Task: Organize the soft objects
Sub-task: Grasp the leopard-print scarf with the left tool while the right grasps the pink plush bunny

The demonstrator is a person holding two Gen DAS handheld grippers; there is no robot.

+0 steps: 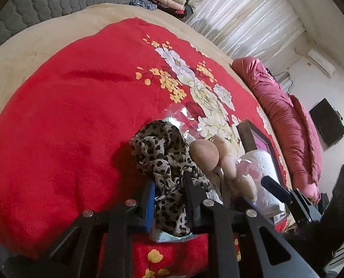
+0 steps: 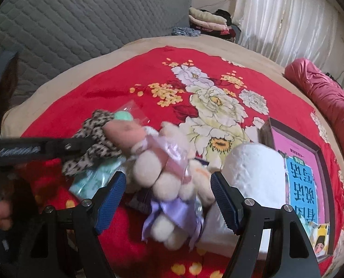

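Leopard-print fabric, a thin scarf crumpled into a heap, is pinched between the closed jaws of the left gripper, its lower folds hanging out of sight behind the black fingers; in the right wrist view the same gripper comes in from the left edge as a dark bar, and its tips are lost in the cloth. The scarf lies at the near end of a red floral blanket, touching a cluster of soft things whose outlines are hard to separate. A cream plush bear with a lilac ribbon sits in crinkly clear wrapping, blurred in the right wrist view and half covered in the left one by a round peach-coloured ball shape. A mint-green item peeks from behind the scarf, too hidden to identify, and a pale green packet lies partly under it. The right gripper stands wide open, its blue-padded fingers on either side of the bear without pressing it. Just right of the bear is a white roll, its lower part cut off by the right finger, and beyond it a framed pink and blue book or box with printed characters, running off toward the edge. At the left edge, a hand is dim and only partly visible.
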